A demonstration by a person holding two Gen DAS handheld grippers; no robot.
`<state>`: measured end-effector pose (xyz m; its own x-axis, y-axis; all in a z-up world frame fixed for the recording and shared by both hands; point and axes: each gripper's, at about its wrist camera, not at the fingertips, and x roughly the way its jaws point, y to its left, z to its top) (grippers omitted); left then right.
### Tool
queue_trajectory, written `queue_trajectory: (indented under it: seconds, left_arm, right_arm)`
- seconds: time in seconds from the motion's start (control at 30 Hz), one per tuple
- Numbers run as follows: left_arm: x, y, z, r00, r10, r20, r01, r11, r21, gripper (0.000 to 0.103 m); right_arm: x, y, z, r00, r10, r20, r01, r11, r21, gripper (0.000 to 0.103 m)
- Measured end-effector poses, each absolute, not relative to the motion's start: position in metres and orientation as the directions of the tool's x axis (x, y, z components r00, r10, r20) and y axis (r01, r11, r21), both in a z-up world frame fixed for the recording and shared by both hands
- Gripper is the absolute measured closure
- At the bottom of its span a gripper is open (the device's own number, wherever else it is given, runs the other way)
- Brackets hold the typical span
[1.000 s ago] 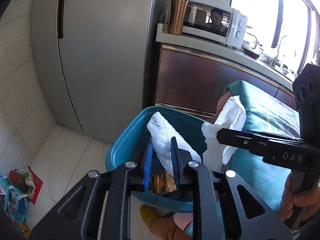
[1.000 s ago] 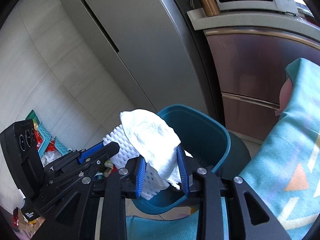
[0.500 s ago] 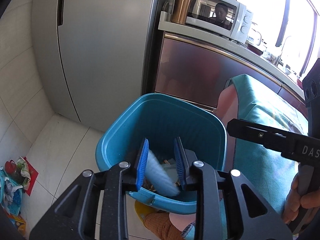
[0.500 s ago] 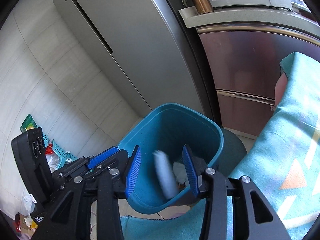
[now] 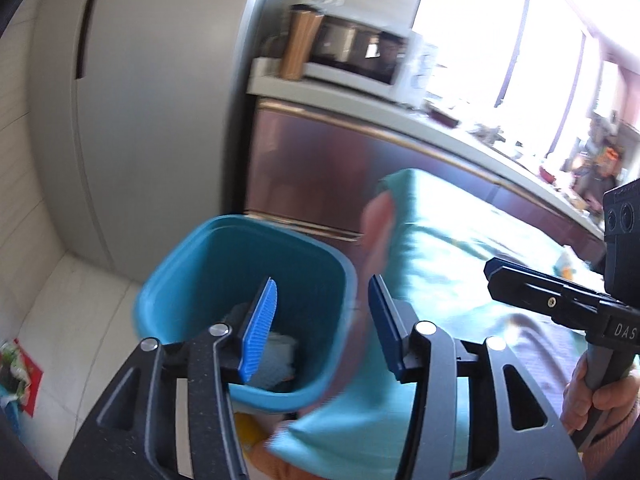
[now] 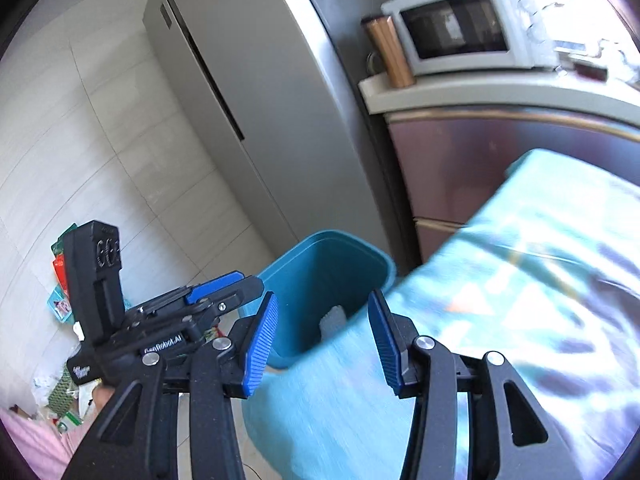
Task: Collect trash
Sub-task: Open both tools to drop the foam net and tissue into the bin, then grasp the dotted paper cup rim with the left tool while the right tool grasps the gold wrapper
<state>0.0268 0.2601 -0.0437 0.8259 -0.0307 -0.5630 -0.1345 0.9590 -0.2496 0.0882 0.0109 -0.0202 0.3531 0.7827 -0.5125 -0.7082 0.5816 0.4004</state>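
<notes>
The left gripper (image 5: pixel 322 304), a black two-finger tool with ribbed blue pads, hangs above the near rim of a teal plastic waste bin (image 5: pixel 182 276) with rounded corners; its jaws are opening and nothing lies between them. Down inside the bin, white crumpled trash (image 5: pixel 276 354) rests on the bottom, partly hidden behind the left blue pad. The right gripper (image 6: pixel 322 322) is of the same make and its jaws are opening too — only open air between the pads, with the bin's mouth seen past them and a pale scrap of the trash showing at the bottom. In the left wrist view the right gripper juts in from the right edge, held by a hand (image 5: pixel 596 392) wrapped round its handle. In the right wrist view the left gripper sits low on the left, just beside the bin. A turquoise patterned cloth (image 6: pixel 500 300) covers a surface that runs right up against the bin's near side. The bin stands on a pale tiled floor (image 5: pixel 80 300) in front of a tall grey refrigerator (image 5: pixel 152 100) and a brown glossy cabinet (image 5: pixel 320 168). On the counter above sit a white microwave oven (image 6: pixel 456 36) and a copper-coloured tumbler (image 6: pixel 390 54) — touching or apart, the blur does not tell. More litter (image 6: pixel 60 296) lies scattered on the floor, well apart from the bin.
</notes>
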Motion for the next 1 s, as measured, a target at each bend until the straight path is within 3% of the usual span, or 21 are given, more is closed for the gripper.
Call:
queue_trajectory:
  seconds: [0.2,0.53,1.0]
  left_arm:
    - [0.036,0.198,-0.031,0.828,-0.185,-0.529,0.057,0.967,-0.250,0.051]
    - [0.061,0.077,-0.028,0.727,-0.430,-0.536,0.338,0.903,-0.266,0.051]
    - [0.098,-0.058,-0.052,0.525,-0.580,-0.623,0.544,0.791,-0.278,0.051]
  right_arm:
    - [0.067,-0.068,-0.016,0.476,0.736,-0.482,-0.632,0.667,0.396,0.058]
    - [0.031,-0.208,-0.034,0.696,0.522,-0.492,-0.344,0.845,0.410,0.057]
    - [0.016,-0.363,-0.056,0.832,0.210,-0.514,0.051,0.893,0.447,0.057]
